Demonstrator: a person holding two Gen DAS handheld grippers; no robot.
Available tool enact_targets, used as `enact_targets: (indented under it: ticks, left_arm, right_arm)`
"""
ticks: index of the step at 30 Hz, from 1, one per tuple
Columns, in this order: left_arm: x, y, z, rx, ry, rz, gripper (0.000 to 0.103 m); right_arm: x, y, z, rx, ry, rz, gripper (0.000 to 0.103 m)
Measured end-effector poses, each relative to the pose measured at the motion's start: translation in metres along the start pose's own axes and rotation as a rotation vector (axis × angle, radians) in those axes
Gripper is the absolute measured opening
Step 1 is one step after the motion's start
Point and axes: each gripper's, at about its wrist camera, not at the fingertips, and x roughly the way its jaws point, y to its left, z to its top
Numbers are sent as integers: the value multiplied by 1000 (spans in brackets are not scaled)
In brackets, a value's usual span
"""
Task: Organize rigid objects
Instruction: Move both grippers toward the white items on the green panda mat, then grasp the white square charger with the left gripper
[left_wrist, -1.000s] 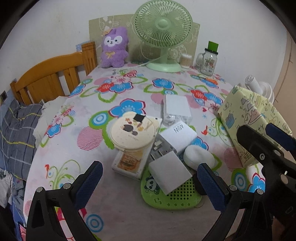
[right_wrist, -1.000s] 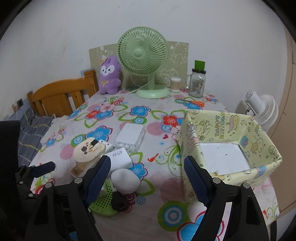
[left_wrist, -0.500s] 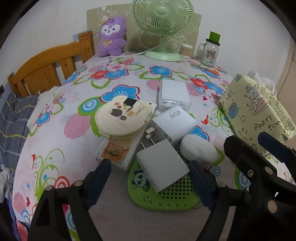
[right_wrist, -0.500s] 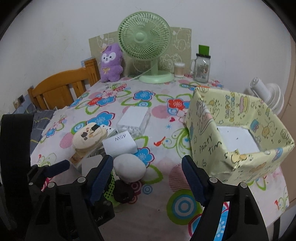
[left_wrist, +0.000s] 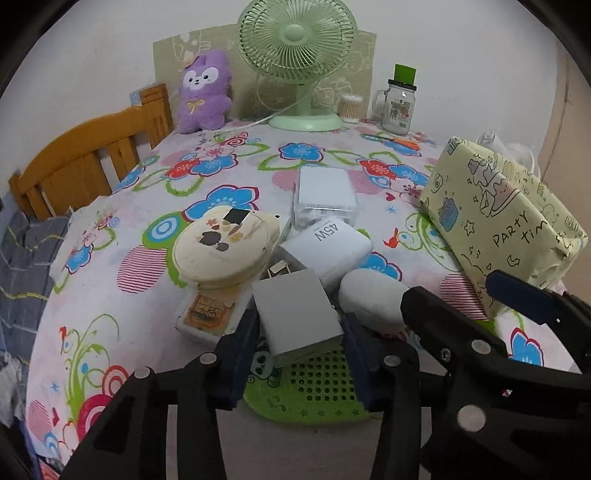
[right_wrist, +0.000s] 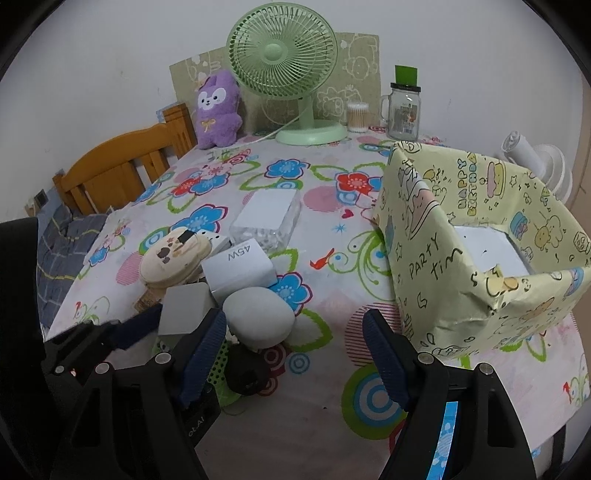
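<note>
Now left tongs (left_wrist: 300, 334) around grey box (left_wrist: 295, 314)

- A home, most likely a bedroom.
- A round table under a flower-print cloth (left_wrist: 236, 155) stands against a plain white wall.
- A purple plush toy (left_wrist: 204, 92) and a pale green desk fan (left_wrist: 297, 44) sit on it.
- An orange wooden bed frame (left_wrist: 85, 162) with striped grey bedding (left_wrist: 22, 251) stands beside it.

Left hand-held gripper (left_wrist: 300, 343): two matte black angular plastic arms with triangular cut-outs, each fastened by round silver screws and tipped with a dark blue ribbed pad. Right hand-held gripper (right_wrist: 293, 360): the same black frame, silver screws and blue ribbed pads, with small pale lettering printed on the black block below its left finger.
</note>
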Motion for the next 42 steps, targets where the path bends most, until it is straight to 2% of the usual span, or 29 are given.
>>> enact_targets:
  ticks: [9,17,21,25,30,35,37,39,41,42]
  left_arm:
    - [-6,6,-6,4,4,-33,43]
    - [-14,9,-18,28,10,-8,40]
    - [-9,14,-21,14,23,-20,40]
    - [-10,15,-20,19,22,-17,40]
    - [-9,13,-18,32,21,-8,40]
    - [-3,4,-11,60,20,-1,45]
    - [1,3,-8,59,21,-6,53]
    - [5,2,-5,53,23,-19,56]
    - [8,1,-3,46,19,-24,56]
    - [8,1,-2,49,16,-24,51]
  right_arm:
    - [3,7,-2,-7,18,2,79]
    - [14,11,-12,30,60,-13,79]
    - [20,14,-15,45,83,-20,79]
    - [21,20,-14,33,84,-21,72]
    - [23,18,-11,51,107,-29,67]
    - [26,14,-8,75,133,-23,55]
    - [26,11,-6,83,130,-37,54]
    - [26,6,-5,97,131,-36,54]
    - [25,2,-3,113,130,-21,54]
    - [25,1,-3,119,130,-16,54]
